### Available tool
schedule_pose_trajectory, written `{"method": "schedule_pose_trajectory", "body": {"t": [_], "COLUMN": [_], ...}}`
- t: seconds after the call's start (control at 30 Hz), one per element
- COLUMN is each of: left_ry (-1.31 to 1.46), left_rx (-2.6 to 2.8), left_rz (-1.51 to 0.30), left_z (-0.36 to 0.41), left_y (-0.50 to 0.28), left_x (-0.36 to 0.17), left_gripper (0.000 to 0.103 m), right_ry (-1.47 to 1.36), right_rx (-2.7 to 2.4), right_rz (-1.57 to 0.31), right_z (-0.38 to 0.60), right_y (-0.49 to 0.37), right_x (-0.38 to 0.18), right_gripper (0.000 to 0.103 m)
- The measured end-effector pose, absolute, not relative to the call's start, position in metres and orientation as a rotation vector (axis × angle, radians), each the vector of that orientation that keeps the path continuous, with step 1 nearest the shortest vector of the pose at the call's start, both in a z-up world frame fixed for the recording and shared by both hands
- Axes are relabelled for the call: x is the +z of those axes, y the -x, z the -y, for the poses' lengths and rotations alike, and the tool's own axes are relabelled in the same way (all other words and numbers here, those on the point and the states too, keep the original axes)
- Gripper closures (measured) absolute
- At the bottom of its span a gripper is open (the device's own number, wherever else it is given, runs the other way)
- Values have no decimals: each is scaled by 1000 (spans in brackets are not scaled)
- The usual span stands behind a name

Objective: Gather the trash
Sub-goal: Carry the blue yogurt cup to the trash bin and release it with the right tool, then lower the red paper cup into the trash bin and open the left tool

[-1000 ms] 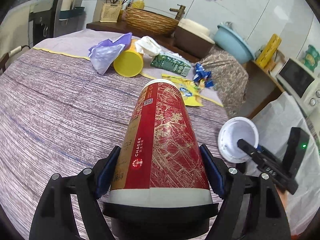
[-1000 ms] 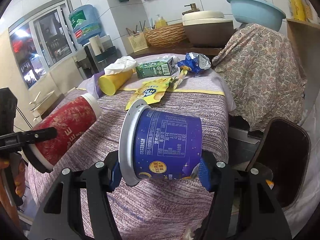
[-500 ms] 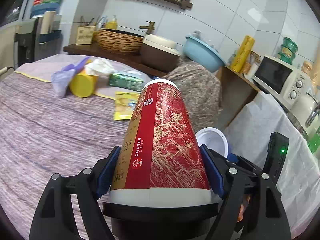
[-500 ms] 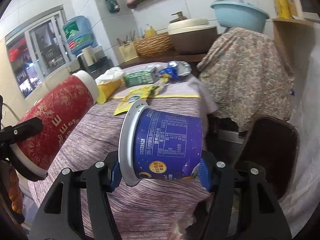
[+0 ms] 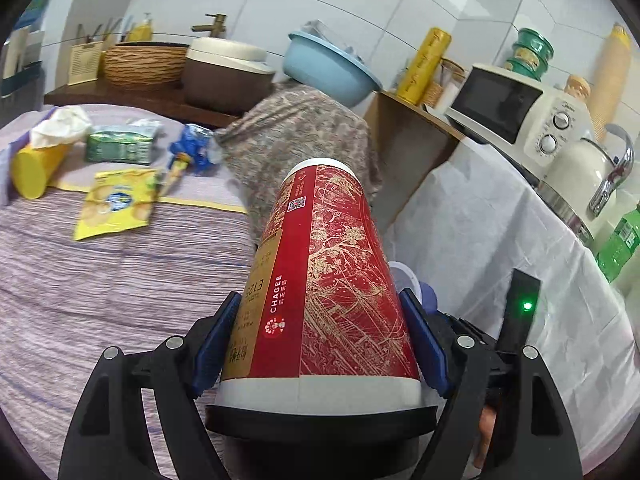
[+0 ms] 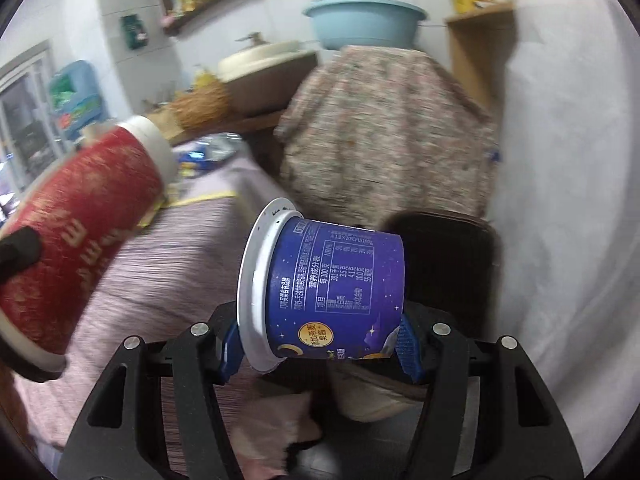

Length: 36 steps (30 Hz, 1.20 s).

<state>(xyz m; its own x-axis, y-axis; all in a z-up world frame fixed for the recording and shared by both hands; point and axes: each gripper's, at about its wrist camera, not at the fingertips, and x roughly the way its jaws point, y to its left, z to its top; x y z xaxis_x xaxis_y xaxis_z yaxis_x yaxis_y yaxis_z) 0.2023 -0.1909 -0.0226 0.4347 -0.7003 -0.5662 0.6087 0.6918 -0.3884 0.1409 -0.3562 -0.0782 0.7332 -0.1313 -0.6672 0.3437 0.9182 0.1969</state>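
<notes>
Between the blue pads of the left gripper (image 5: pixel 320 344) a tall red paper cup (image 5: pixel 324 272) is clamped, held up off the striped tablecloth (image 5: pixel 100 280) with its narrow end pointing away. Over on the right gripper (image 6: pixel 320 344), a blue yogurt tub (image 6: pixel 336 292) is squeezed sideways, white rim to the left, held past the table edge above a dark chair seat (image 6: pixel 448 248). More trash is left back on the table: a yellow snack packet (image 5: pixel 116 204), a green carton (image 5: pixel 120 148), a blue wrapper (image 5: pixel 196 148) and a yellow cup (image 5: pixel 36 168) stuffed with tissue.
</notes>
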Motion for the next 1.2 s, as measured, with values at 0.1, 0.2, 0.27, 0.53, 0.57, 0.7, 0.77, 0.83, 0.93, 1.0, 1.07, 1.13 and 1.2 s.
{"method": "schedule_pose_trajectory", "body": {"t": [0.1, 0.2, 0.27, 0.53, 0.57, 0.7, 0.77, 0.83, 0.93, 1.0, 1.07, 1.13, 1.2], "left_ry": [122, 117, 115, 88, 86, 78, 77, 58, 32, 19, 0, -33, -69], "left_rx": [-842, -861, -868, -888, -887, -882, -879, -876, -875, -871, -873, -880, -881], "left_rz": [-786, -815, -830, -862, -865, -881, -895, -908, -920, -934, -949, -960, -970], "left_z": [211, 230, 237, 254, 255, 259, 263, 270, 280, 287, 298, 310, 325], "left_y": [-202, -203, -203, -201, -202, -207, -211, -214, -220, -226, -232, -237, -241], "left_x": [-30, -39, -45, -56, -57, -63, -68, -73, -79, -84, -90, -97, -105], "left_gripper": [26, 26, 26, 26, 26, 26, 26, 26, 26, 26, 26, 26, 26], "right_ry": [-311, -324, -335, -343, -342, -327, -319, -307, -293, -276, -266, -255, -245], "right_rx": [-334, -372, -386, -409, -409, -434, -443, -455, -478, -498, -513, -515, -516], "right_rz": [-747, -810, -872, -1008, -1009, -998, -995, -989, -975, -959, -944, -934, -918], "right_z": [381, 403, 415, 436, 437, 437, 436, 435, 433, 432, 429, 424, 417], "right_y": [-144, -153, -162, -195, -198, -201, -199, -193, -179, -168, -155, -143, -129], "right_x": [-96, -122, -142, -198, -202, -212, -212, -212, -206, -201, -196, -190, -184], "right_gripper": [42, 42, 42, 41, 35, 29, 29, 29, 29, 29, 29, 29, 29]}}
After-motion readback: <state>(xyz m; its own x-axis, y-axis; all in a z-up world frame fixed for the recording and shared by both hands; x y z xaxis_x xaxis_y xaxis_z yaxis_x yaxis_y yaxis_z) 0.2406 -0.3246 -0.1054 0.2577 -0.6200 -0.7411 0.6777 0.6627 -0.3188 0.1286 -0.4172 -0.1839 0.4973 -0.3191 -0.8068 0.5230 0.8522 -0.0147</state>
